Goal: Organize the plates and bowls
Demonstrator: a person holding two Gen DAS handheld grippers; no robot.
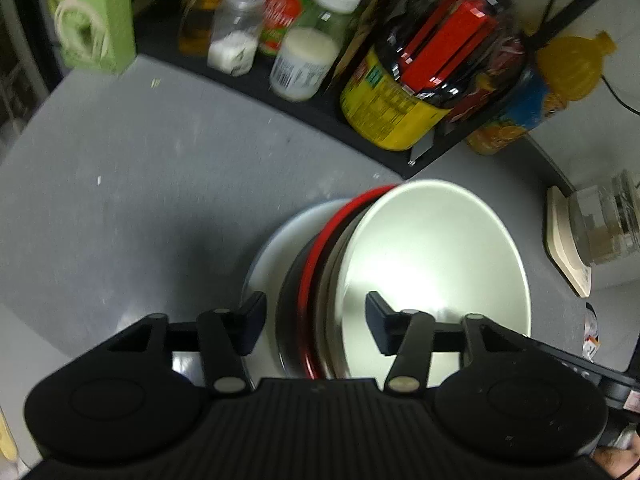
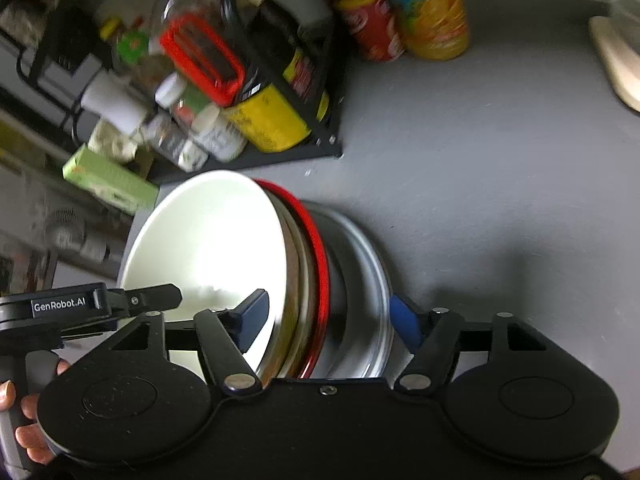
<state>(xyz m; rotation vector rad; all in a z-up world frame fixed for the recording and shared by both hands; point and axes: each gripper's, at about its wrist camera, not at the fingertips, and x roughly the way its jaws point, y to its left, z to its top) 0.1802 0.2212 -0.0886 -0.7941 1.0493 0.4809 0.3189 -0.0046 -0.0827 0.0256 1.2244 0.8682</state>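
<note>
A nested stack of dishes is held up on edge between the two grippers: a white bowl (image 1: pixel 432 248) innermost, a metal-rimmed dish, a red-rimmed black bowl (image 1: pixel 316 264) and a pale plate (image 1: pixel 276 240) outermost. My left gripper (image 1: pixel 316 316) straddles the stack's rims, one finger inside the white bowl, one outside against the plate. My right gripper (image 2: pixel 332 318) straddles the same stack (image 2: pixel 304 264) from the opposite side, one finger in the white bowl (image 2: pixel 208 240), the other outside the silver plate (image 2: pixel 368 280). The stack hangs over the grey counter (image 1: pixel 140 168).
A black rack (image 1: pixel 280 100) with spice jars, bottles and a yellow-labelled can (image 1: pixel 392 108) stands at the back. A green box (image 1: pixel 92 12) stands at its left. Chip cans (image 2: pixel 432 12) stand to the rack's right. A glass jar on a cream board (image 1: pixel 600 224) sits at the right.
</note>
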